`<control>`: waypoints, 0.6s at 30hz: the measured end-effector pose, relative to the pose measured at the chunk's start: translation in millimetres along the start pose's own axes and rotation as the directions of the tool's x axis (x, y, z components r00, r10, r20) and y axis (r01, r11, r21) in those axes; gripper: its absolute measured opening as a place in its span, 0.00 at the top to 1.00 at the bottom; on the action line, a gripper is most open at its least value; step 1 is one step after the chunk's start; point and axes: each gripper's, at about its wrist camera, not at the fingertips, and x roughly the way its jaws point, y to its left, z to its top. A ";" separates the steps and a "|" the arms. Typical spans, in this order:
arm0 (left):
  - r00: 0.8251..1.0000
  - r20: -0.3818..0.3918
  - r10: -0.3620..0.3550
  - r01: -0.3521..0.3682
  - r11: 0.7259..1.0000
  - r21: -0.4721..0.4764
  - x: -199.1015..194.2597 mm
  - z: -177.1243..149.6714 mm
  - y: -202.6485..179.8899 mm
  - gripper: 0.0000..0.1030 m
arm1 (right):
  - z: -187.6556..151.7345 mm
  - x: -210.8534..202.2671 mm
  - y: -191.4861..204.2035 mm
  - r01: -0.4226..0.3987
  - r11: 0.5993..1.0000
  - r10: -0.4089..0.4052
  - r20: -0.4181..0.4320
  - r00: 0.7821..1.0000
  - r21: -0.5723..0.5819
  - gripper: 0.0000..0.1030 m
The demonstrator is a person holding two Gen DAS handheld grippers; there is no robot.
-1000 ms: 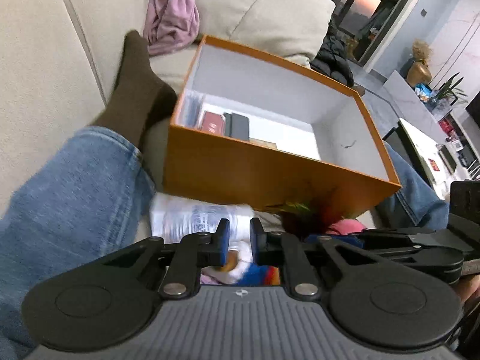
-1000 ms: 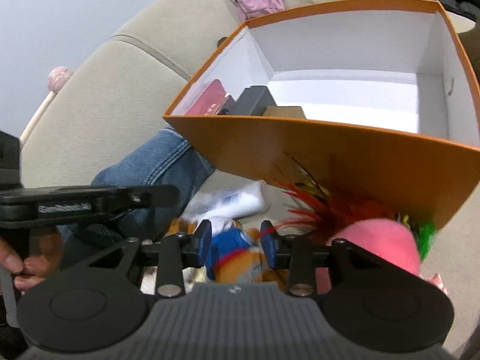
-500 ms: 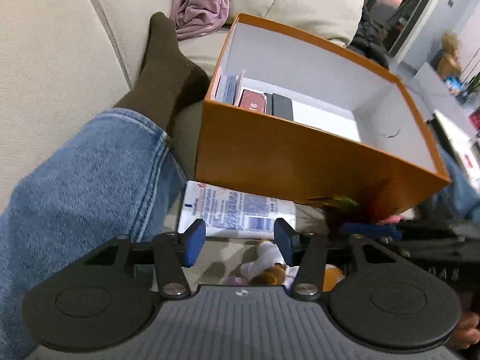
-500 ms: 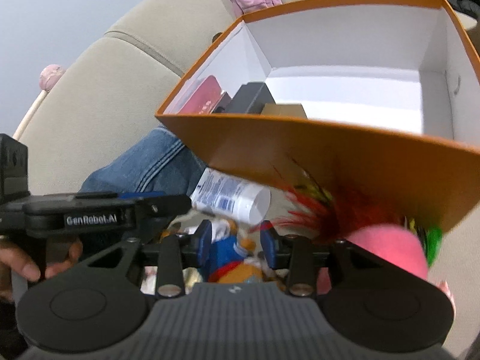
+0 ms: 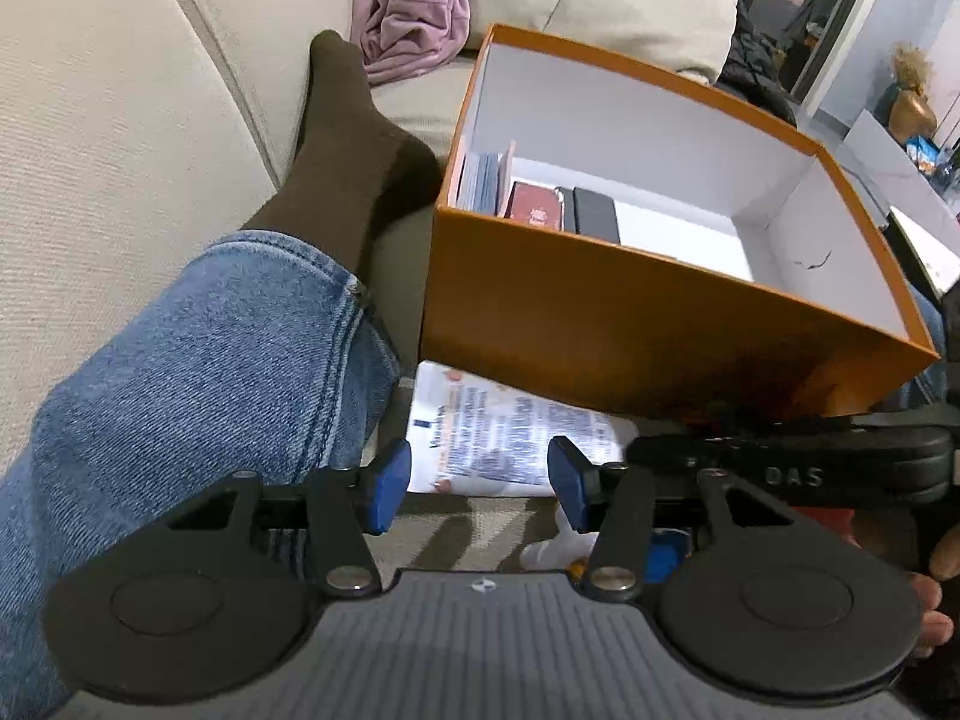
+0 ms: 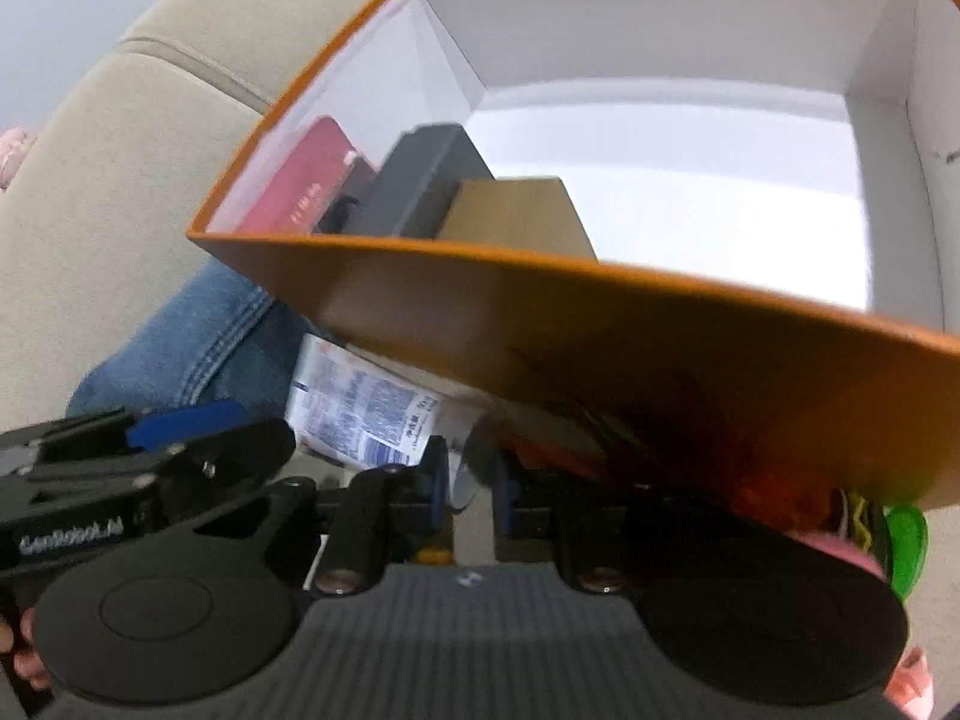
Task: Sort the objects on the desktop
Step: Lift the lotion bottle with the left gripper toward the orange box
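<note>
An orange box (image 5: pixel 630 324) with a white inside stands on the sofa and holds a red booklet (image 5: pixel 534 210), a black case (image 5: pixel 594 216) and a tan carton (image 6: pixel 516 216). A white printed tube (image 5: pixel 510 438) lies in front of the box. My left gripper (image 5: pixel 480 483) is open just short of the tube. My right gripper (image 6: pixel 471 483) has its jaws close together around something small and blurred; a toy figure (image 5: pixel 558 546) lies partly hidden beneath it. The orange box (image 6: pixel 600 324) looms close in the right wrist view, where the tube (image 6: pixel 366 414) also shows.
A jeans leg (image 5: pixel 198 372) and brown sock (image 5: pixel 348 150) lie left of the box. A pink cloth (image 5: pixel 414 12) sits on the beige sofa (image 5: pixel 108 120). A pink and green feathered toy (image 6: pixel 870 534) lies at the right under the box edge.
My left gripper opened from nearly shut and rose back over the tube. My right gripper narrowed and moved up toward the box; the toy between its fingers is no longer plainly visible.
</note>
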 end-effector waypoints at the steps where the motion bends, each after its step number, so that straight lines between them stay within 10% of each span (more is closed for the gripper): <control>1: 1.000 0.000 0.001 -0.001 1.000 0.002 1.2 0.7 0.1 0.43 | -0.1 -0.3 -0.6 0.003 1.000 -0.003 0.001 1.000 -0.003 0.84; 14: 0.999 -0.019 -0.031 0.032 0.998 0.058 22.5 8.4 -0.1 0.37 | -4.3 8.7 -8.9 0.096 0.995 -0.096 0.000 0.995 0.007 1.00; 18: 0.997 -0.026 -0.078 0.080 0.995 0.060 23.5 8.5 -1.6 0.51 | -5.3 11.7 -4.6 0.090 0.996 -0.090 -0.002 0.996 -0.014 1.00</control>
